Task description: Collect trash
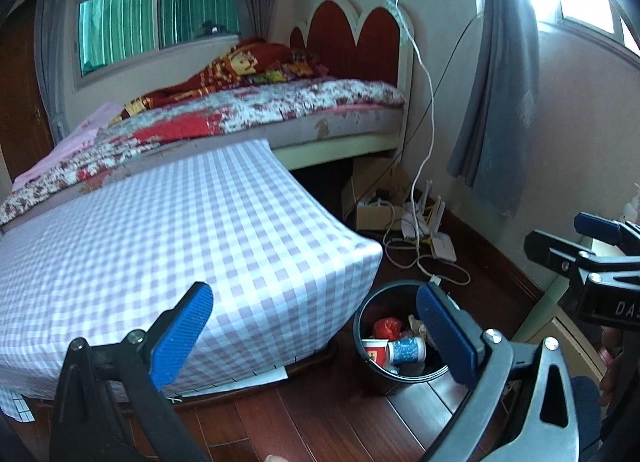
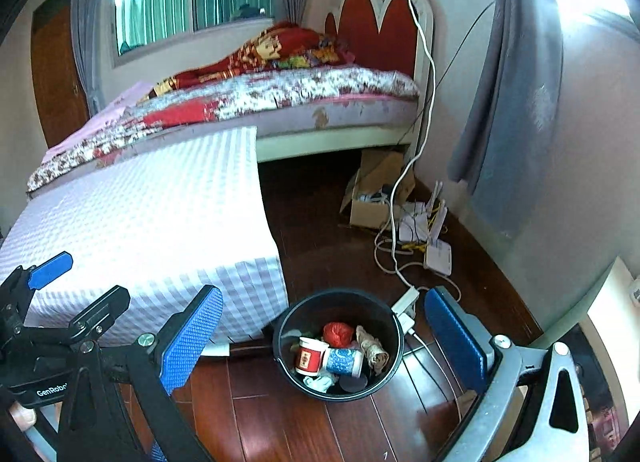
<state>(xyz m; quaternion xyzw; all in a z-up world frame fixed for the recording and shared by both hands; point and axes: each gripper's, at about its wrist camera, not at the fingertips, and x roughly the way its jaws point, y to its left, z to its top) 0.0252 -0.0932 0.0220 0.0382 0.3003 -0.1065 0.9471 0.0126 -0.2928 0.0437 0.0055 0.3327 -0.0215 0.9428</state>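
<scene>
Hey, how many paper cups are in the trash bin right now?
2. A red cup lies at the left of the bin, a blue cup right beside it. More may be hidden under the other trash.

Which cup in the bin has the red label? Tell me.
The left cup in the black bin: white with a red label. The cup beside it, on its right, has a blue pattern instead.

Black bin [image 2: 386, 326] with trash on the wooden floor

The right gripper [image 2: 324, 336] is wide open and empty; between its blue pads [image 2: 192, 336] stands the bin, holding two paper cups [image 2: 328, 358], a red bag [image 2: 339, 334] and crumpled paper [image 2: 372, 348].
</scene>
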